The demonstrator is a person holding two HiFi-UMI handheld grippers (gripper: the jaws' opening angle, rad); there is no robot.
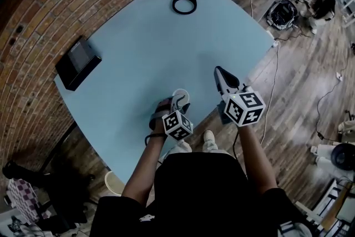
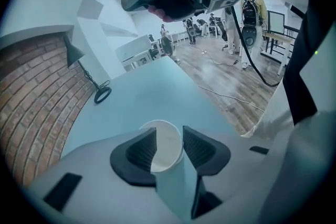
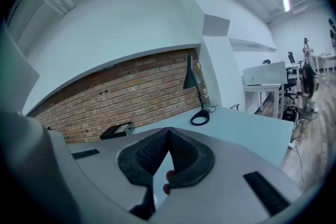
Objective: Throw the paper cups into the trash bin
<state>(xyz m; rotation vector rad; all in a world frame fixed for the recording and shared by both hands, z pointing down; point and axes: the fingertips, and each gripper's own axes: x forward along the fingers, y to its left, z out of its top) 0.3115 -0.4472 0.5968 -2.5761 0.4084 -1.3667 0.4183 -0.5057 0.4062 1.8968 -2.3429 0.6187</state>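
Left gripper (image 2: 169,131) around paper cup (image 2: 166,150), rim partly out of sight.

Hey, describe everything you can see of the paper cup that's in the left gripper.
The paper cup is plain white, thin paper by its look, with a round rim and an empty inside. It sits between the left gripper's dark ribbed pads, which press on its wall from both sides, mouth pointing away from the gripper. It hangs over the pale blue table near its edge; nothing else touches it.
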